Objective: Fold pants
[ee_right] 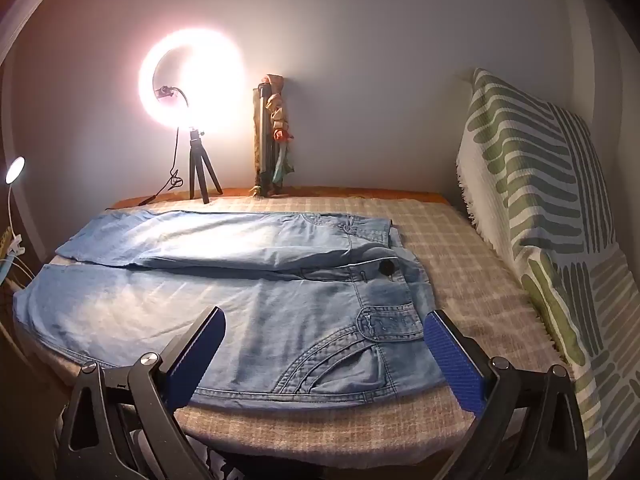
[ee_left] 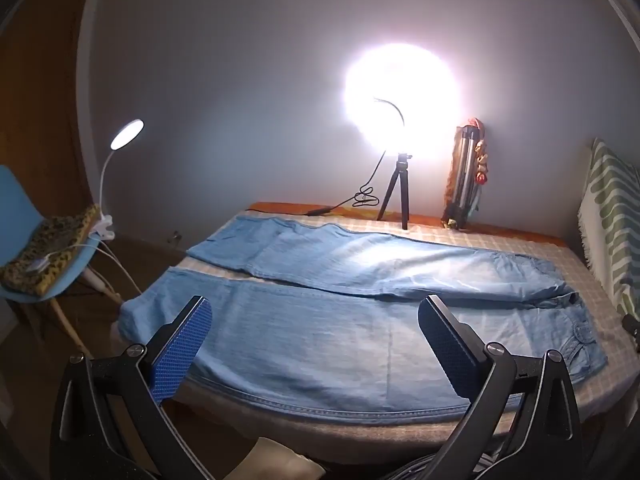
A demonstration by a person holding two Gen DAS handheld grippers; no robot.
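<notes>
Lying flat across checked bed cover (ee_right: 472, 248): light-blue jeans (ee_right: 224, 300), both legs spread side by side, waistband at the right, cuffs at the left edge. Left gripper (ee_left: 316, 316): released, fingers wide apart above near leg, nothing grasped. Right gripper (ee_right: 324, 328): released, poised above front pocket. Ring light (ee_right: 192, 84) on tripod at far edge; patterned pillow (ee_right: 532, 184) at right.

The left gripper (ee_left: 314, 320) was held level with its jaws spread wide, blue pads (ee_left: 182, 350) facing inward and nothing between them. The right gripper (ee_right: 324, 332) was posed likewise, fully spread and gripping nothing.
</notes>
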